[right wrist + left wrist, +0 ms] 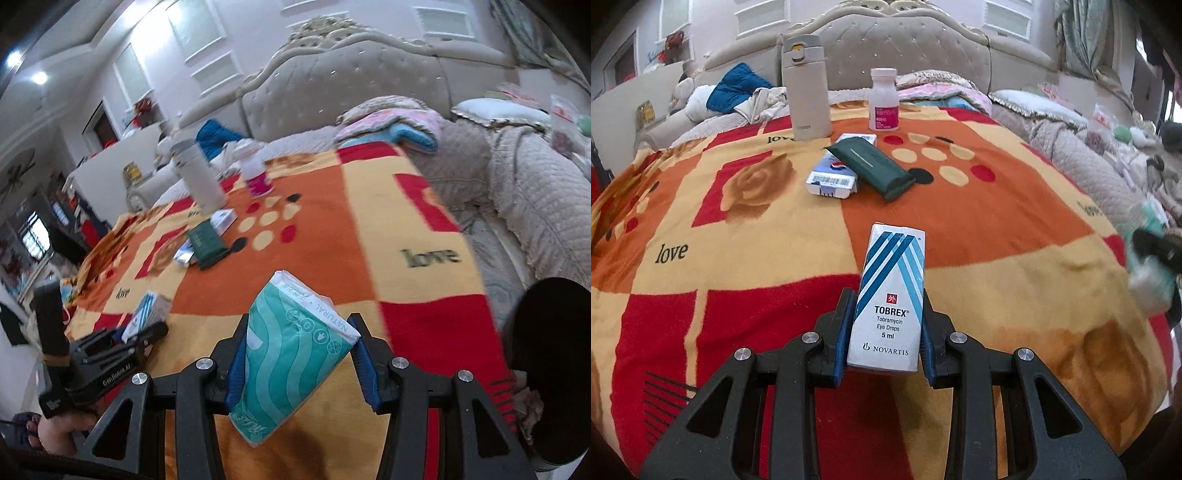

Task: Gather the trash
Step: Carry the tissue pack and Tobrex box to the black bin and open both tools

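Observation:
My left gripper [887, 325] is shut on a white and blue eye drops box [891, 295], held upright above the patterned blanket [997, 240]. My right gripper [299, 343] is shut on a teal tissue pack [291, 350], which tilts between the blue pads. In the right wrist view the left gripper [140, 332] shows at the lower left with the eye drops box [147, 314] in it. Further up the blanket lie a dark green pouch [875, 166] across a white and blue carton [833, 177].
A beige flask [806, 88] and a white bottle with a pink label [884, 99] stand upright near the headboard [905, 48]. Pillows and folded bedding [1034, 107] lie to the right. A round black object [550, 369] fills the right edge beside the blanket.

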A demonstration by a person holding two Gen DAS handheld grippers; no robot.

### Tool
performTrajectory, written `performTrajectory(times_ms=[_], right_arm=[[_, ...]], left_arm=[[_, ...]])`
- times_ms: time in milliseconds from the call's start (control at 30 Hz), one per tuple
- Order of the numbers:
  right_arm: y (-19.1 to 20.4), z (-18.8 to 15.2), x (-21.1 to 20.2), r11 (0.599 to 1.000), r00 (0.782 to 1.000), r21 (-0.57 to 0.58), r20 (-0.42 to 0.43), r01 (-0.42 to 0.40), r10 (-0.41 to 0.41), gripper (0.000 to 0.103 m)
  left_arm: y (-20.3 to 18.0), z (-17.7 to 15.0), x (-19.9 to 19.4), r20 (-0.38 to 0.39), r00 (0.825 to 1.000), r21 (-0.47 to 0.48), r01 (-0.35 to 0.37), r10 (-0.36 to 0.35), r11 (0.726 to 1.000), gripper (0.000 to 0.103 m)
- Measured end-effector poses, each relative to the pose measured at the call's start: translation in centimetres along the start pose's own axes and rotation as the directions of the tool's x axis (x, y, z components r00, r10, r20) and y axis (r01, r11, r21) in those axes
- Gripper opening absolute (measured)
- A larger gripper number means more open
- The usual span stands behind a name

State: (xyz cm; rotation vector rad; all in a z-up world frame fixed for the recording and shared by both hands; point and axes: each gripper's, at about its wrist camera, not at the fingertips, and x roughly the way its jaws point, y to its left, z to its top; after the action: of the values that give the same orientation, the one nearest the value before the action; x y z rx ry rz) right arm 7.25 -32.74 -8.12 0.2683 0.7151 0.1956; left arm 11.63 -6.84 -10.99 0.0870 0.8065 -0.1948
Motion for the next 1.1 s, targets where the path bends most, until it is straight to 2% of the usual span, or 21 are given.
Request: performTrajectory(times_ms=[200, 333, 400, 500, 633, 700, 767, 867, 900, 933, 1000, 1033, 1100], right_arm=[[-4.2, -0.1, -3.6, 0.995, 0.995, 0.071, 0.076, 0.062, -0.068, 0.049], [-8.2, -0.7, -7.5, 0.974, 0.969, 0.165, 0.166, 0.154, -0.182, 0.049], [-10.4, -1.2, -9.1, 0.953, 0.949, 0.219, 0.19, 0.21, -0.253, 0.049], [-13.5, -1.9, -10.7, 0.916, 0.926, 0.297, 0.184, 0.268, -0.33, 0.049], [-16.7, -2.6, -11.3, 0.868, 0.907, 0.367, 0.127, 0.334, -0.403, 0.049], [-17.7, -2.8, -11.0, 0.852, 0.902, 0.382, 0.097, 0.357, -0.421, 0.049], [-18.6, -2.9, -10.7, 0.841, 0.901, 0.397, 0.072, 0.368, -0.428, 0.049], [-19.6, -3.0, -9.9, 0.82, 0.891, 0.4, 0.016, 0.41, -0.453, 0.049], [-20.0, -3.2, -9.6, 0.81, 0.89, 0.409, -0.01, 0.42, -0.457, 0.049], [-20.4, -3.6, -9.3, 0.806, 0.891, 0.417, -0.024, 0.421, -0.453, 0.049], [-21.2, -3.8, -8.6, 0.79, 0.895, 0.446, -0.061, 0.42, -0.442, 0.049], [-21.5, -3.9, -8.3, 0.786, 0.897, 0.454, -0.072, 0.419, -0.436, 0.05], [-21.9, -4.2, -7.6, 0.768, 0.888, 0.461, -0.117, 0.445, -0.445, 0.056]], left_arm=[[-0.4, -0.1, 0.2, -0.004, 1.0, 0.014, -0.022, 0.022, 1.0, 0.029], [-1.4, 0.2, 0.1, -0.013, 0.999, 0.05, -0.037, 0.038, 0.998, 0.029], [-2.6, 0.9, -0.6, -0.007, 1.0, 0.05, 0.011, -0.01, 0.999, 0.029], [-6.3, 2.8, -1.8, 0.016, 0.994, 0.084, 0.104, -0.105, 0.991, 0.029], [-13.5, 5.1, -2.0, -0.025, 0.956, 0.123, 0.294, -0.293, 0.948, 0.029], [-17.6, 6.0, -2.0, -0.057, 0.918, 0.161, 0.397, -0.393, 0.904, 0.029], [-21.6, 6.8, -1.6, -0.097, 0.886, 0.221, 0.463, -0.453, 0.859, 0.029], [-26.2, 7.5, -0.8, -0.149, 0.858, 0.286, 0.514, -0.492, 0.809, 0.029], [-28.0, 7.6, -0.2, -0.171, 0.855, 0.305, 0.518, -0.489, 0.799, 0.029], [-29.0, 7.7, 0.3, -0.184, 0.855, 0.312, 0.519, -0.486, 0.796, 0.029], [-31.6, 7.8, 2.1, -0.232, 0.841, 0.317, 0.54, -0.489, 0.78, 0.029], [-32.4, 7.8, 2.7, -0.247, 0.841, 0.314, 0.539, -0.481, 0.781, 0.03], [-34.5, 7.5, 4.2, -0.296, 0.833, 0.311, 0.547, -0.468, 0.777, 0.033]])
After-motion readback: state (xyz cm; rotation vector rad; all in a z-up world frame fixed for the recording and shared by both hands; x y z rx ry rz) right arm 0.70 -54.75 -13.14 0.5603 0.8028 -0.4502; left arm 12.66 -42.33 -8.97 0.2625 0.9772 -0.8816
